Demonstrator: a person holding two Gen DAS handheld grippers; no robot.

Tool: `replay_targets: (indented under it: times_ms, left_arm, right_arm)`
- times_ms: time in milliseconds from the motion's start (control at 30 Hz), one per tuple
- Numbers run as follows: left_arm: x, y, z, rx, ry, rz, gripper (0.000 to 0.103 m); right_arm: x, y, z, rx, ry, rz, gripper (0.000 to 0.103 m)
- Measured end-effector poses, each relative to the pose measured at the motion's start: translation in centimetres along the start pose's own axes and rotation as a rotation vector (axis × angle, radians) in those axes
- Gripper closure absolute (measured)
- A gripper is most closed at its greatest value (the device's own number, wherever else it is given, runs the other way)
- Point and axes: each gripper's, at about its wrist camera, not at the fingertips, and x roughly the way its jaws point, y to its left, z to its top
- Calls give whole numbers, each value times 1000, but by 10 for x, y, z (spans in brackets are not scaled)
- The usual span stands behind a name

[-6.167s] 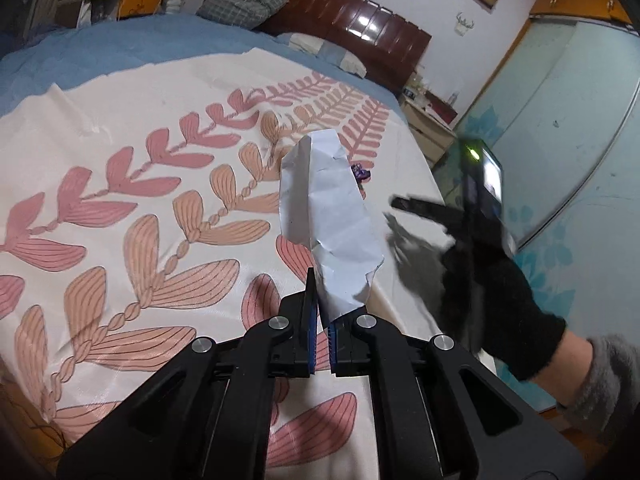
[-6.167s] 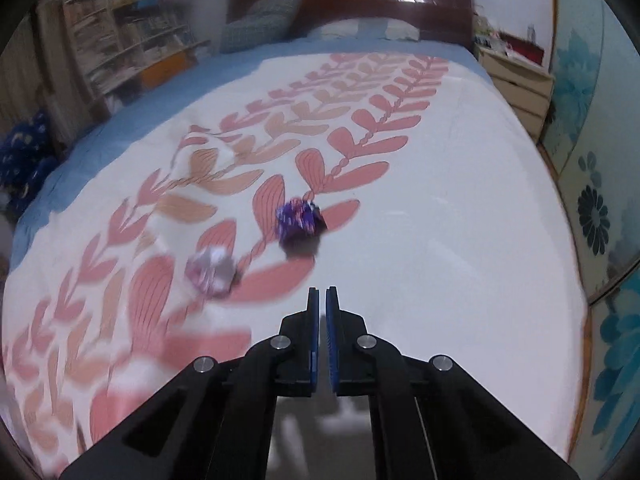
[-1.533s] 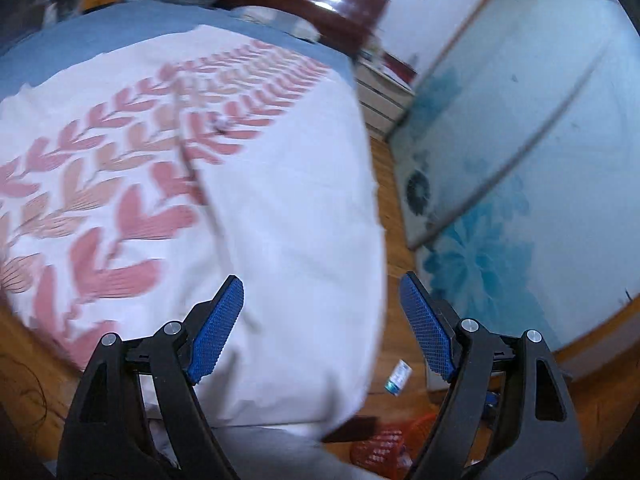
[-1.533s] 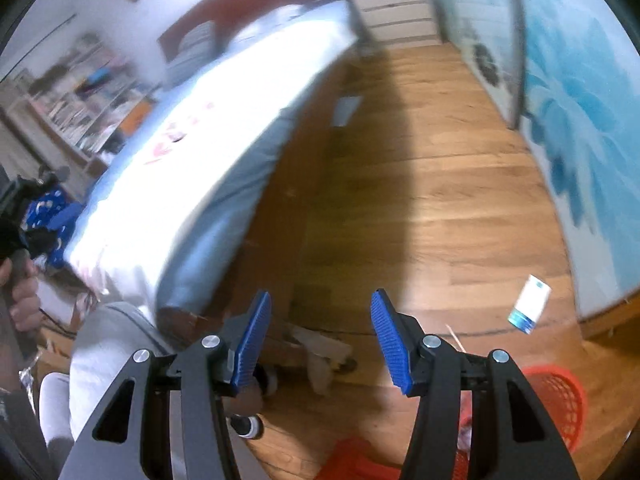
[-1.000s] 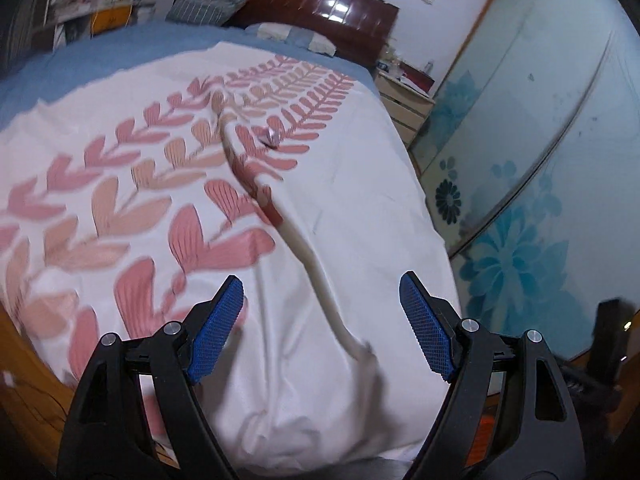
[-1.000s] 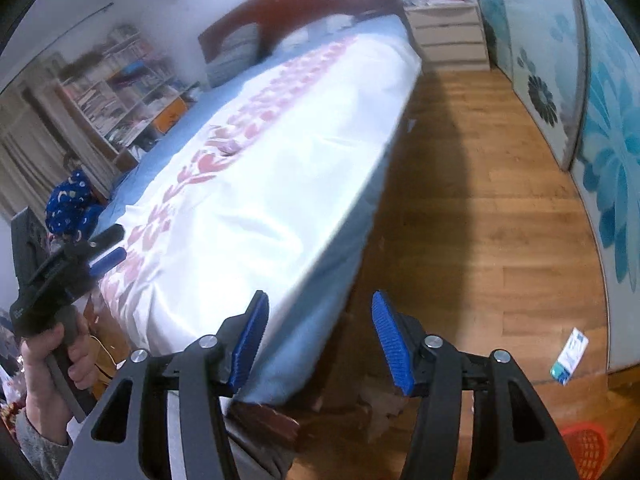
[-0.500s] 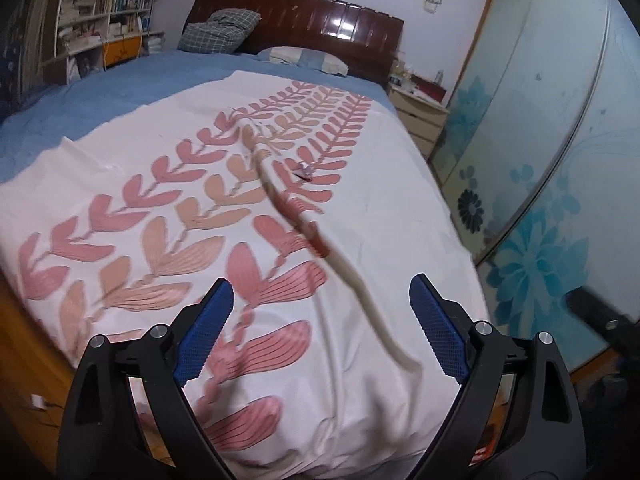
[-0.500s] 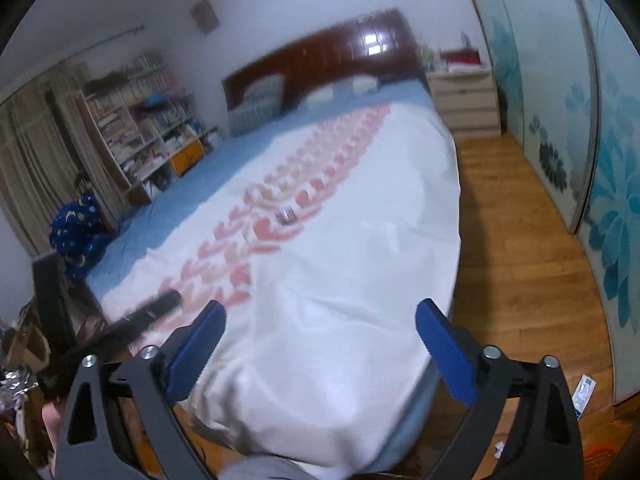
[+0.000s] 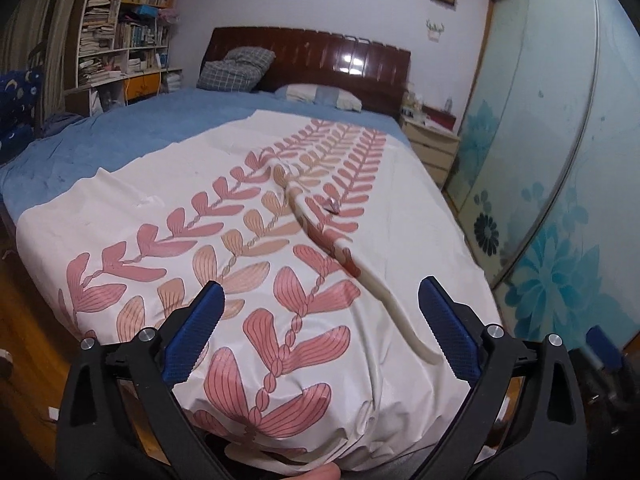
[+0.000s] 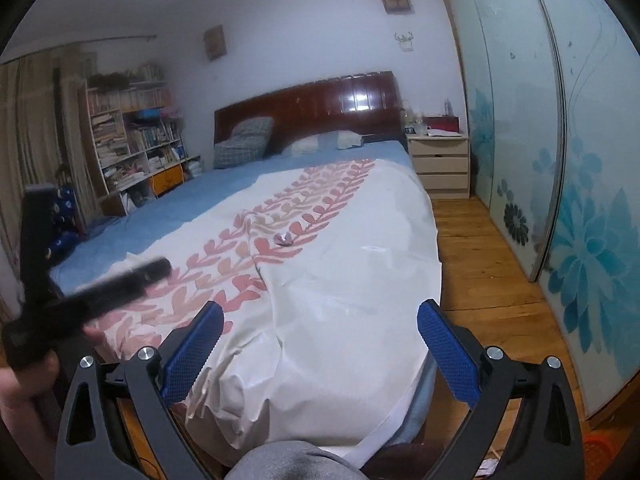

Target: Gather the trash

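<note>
A small crumpled wrapper [image 9: 333,206] [image 10: 285,238] lies on the white bedspread [image 9: 400,216] with pink leaf print, near a long raised fold, far beyond both grippers. My left gripper [image 9: 320,292] hovers over the foot of the bed; its jaws are opening, with nothing between them. It shows as a blurred black shape [image 10: 100,296] in the right wrist view, held by a hand. My right gripper [image 10: 322,312] stands open and empty above the bed's near right corner.
A red basket [image 10: 596,448] peeks in at the floor's lower right. Wooden floor [image 10: 480,264] runs between the bed and the sliding glass doors [image 10: 580,200]. A nightstand [image 10: 440,164], dark headboard [image 9: 312,60], pillows and bookshelves [image 9: 116,28] stand at the far end.
Both views have swung up from the floor and bed edge to look along the bed. Both grippers' jaws have widened. The white paper that the left gripper held is gone from it.
</note>
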Motion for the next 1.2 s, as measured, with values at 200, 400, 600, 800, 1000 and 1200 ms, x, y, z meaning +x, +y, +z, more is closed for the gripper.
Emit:
replay_targets:
  times_ms: [200, 400, 600, 800, 1000, 1200]
  left_arm:
    - [-2, 6, 2, -40, -18, -39, 6]
    - [-2, 3, 0, -33, -14, -29, 6]
    - [-6, 5, -1, -38, -35, -38, 6]
    - [-5, 3, -1, -27, -25, -29, 6]
    - [-6, 0, -1, -18, -24, -31, 6]
    - [-6, -2, -2, -14, -20, -30, 6]
  right_arm:
    - [3, -1, 0, -13, 4, -10, 7]
    - [6, -3, 1, -18, 9, -5, 7]
    - [9, -4, 3, -6, 25, -7, 7]
    - [15, -4, 3, 0, 38, -8, 7]
    - [15, -4, 4, -1, 39, -9, 7]
    - [21, -3, 4, -3, 50, -11, 7]
